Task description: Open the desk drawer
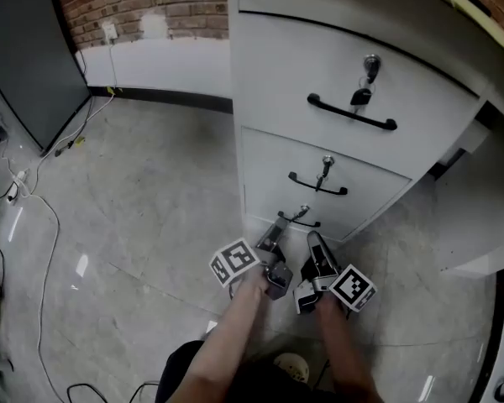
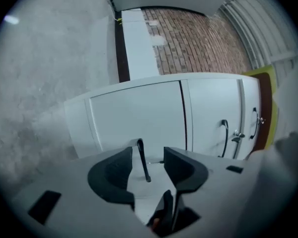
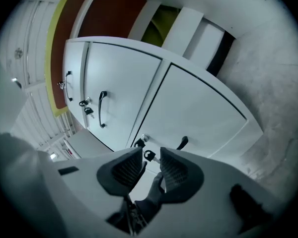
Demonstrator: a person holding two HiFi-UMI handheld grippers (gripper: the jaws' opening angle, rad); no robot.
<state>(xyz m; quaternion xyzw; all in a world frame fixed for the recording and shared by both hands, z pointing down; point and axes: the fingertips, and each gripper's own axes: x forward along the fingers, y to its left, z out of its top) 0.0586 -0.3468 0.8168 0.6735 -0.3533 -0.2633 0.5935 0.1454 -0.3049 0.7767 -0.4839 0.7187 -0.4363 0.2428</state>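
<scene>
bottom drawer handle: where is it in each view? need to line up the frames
Head view: bottom drawer handle low centre, the lowest of three handles.
Left gripper view: lower centre, a dark bar between the open jaws of the left tool.
Right gripper view: lower centre, only one end shows.
Shared landmark: middle drawer handle.

Even, diffuse indoor light. Pale glare patches dot the glossy grey stone floor (image 1: 109, 225) left of the left gripper (image 1: 275, 235). Both gripper views bend at their edges inside black vignettes; the foreground blurs.
</scene>
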